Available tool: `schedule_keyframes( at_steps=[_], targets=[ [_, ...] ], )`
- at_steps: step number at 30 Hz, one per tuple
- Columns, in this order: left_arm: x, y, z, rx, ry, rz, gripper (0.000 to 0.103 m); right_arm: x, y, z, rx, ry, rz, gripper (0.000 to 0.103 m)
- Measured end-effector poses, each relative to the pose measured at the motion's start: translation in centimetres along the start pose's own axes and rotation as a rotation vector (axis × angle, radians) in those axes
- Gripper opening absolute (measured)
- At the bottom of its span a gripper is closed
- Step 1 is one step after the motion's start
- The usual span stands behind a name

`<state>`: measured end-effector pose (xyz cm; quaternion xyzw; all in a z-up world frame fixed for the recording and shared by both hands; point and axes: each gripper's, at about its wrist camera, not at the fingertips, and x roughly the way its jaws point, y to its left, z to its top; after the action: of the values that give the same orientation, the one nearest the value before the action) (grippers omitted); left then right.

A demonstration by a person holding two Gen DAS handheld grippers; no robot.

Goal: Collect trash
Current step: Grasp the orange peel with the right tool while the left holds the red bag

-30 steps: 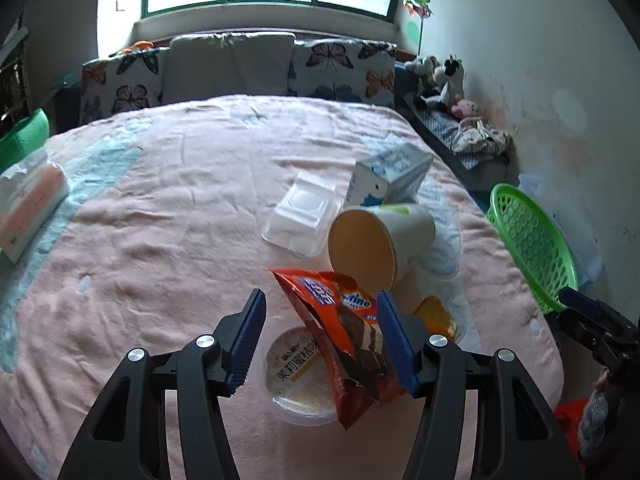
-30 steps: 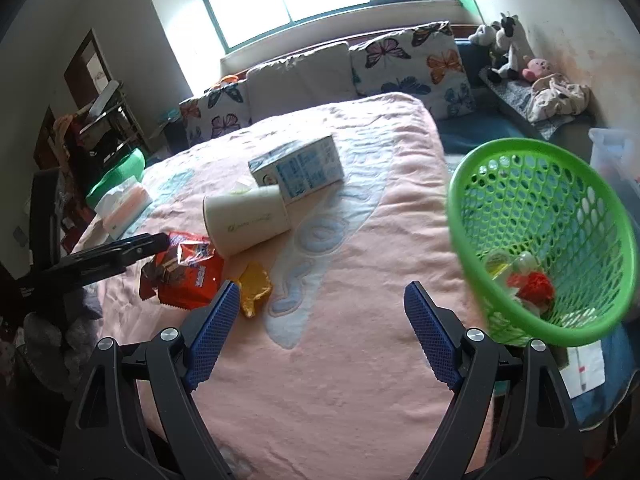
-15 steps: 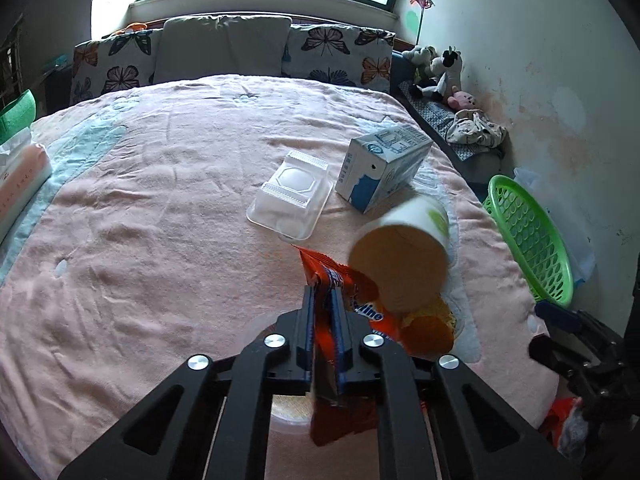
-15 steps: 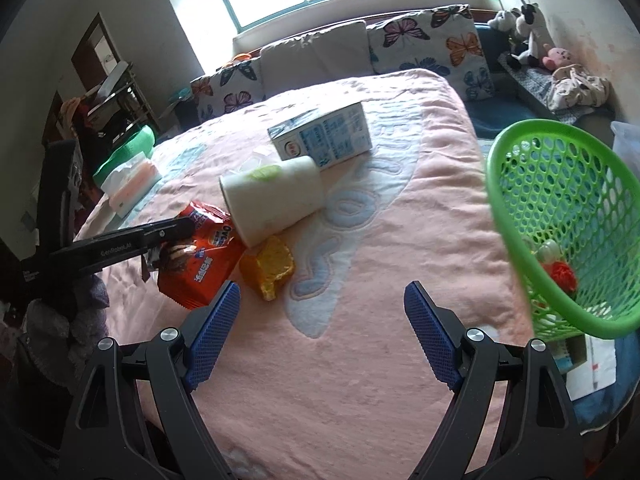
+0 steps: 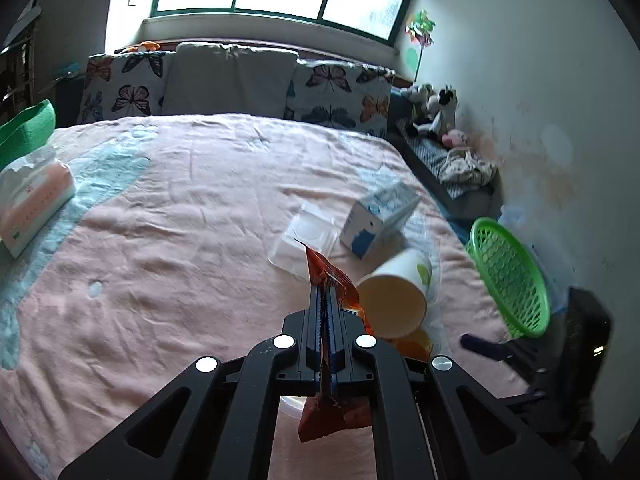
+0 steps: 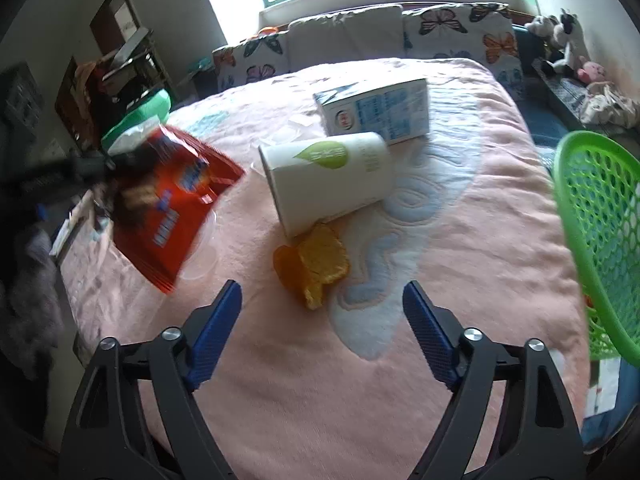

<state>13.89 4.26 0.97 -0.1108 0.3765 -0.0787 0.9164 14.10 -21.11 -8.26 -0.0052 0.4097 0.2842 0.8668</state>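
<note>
My left gripper (image 5: 325, 300) is shut on a red snack wrapper (image 5: 326, 276), which hangs lifted off the pink bed (image 5: 180, 240); in the right wrist view the wrapper (image 6: 172, 208) is blurred at the left. A white paper cup (image 6: 328, 176) lies on its side beside a blue-and-white carton (image 6: 376, 114). A crumpled orange wrapper (image 6: 314, 266) lies just in front of the cup. My right gripper (image 6: 322, 324) hovers right behind that orange wrapper, its jaws closing with nothing between them. A clear plastic clamshell (image 5: 304, 236) lies left of the carton.
A green mesh basket (image 6: 596, 232) stands off the bed's right edge, also seen from the left wrist as the basket (image 5: 508, 276). A tissue pack (image 5: 32, 200) lies at the far left. A clear round lid (image 6: 202, 256) rests under the lifted wrapper. Pillows line the headboard.
My left gripper closed on the red wrapper and lifted it off the bed. My right gripper moved left and down toward the orange wrapper and cup, and its jaws narrowed a little.
</note>
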Motion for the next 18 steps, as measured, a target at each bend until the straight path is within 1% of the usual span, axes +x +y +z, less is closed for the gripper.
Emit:
schedule_keyframes(
  at_steps=[8,10,11,14,16,18],
  targets=[
    [-1.8,1.1,0.8,-0.029,-0.04,-0.009,0.003,2.5,1.2,0.6,-0.07,0.022,-0.041,0.072],
    [-1.8,1.3,0.7,-0.033,-0.04,-0.012,0.003,3.1,1.3,0.5,-0.08,0.034,-0.049,0.067],
    [-1.8,1.4,0.7,-0.034,-0.039,-0.013,0.003,3.3,1.4,0.4,-0.086,0.041,-0.06,0.067],
    [-1.7,1.5,0.7,-0.041,-0.035,-0.02,0.003,3.6,1.6,0.2,-0.106,0.035,-0.091,0.061],
    [-1.6,1.4,0.6,-0.04,-0.033,-0.022,0.003,3.6,1.6,0.1,-0.113,0.034,-0.111,0.052],
    [-1.6,1.2,0.6,-0.038,-0.033,-0.027,0.003,3.3,1.5,0.0,-0.114,0.028,-0.106,0.048]
  ],
)
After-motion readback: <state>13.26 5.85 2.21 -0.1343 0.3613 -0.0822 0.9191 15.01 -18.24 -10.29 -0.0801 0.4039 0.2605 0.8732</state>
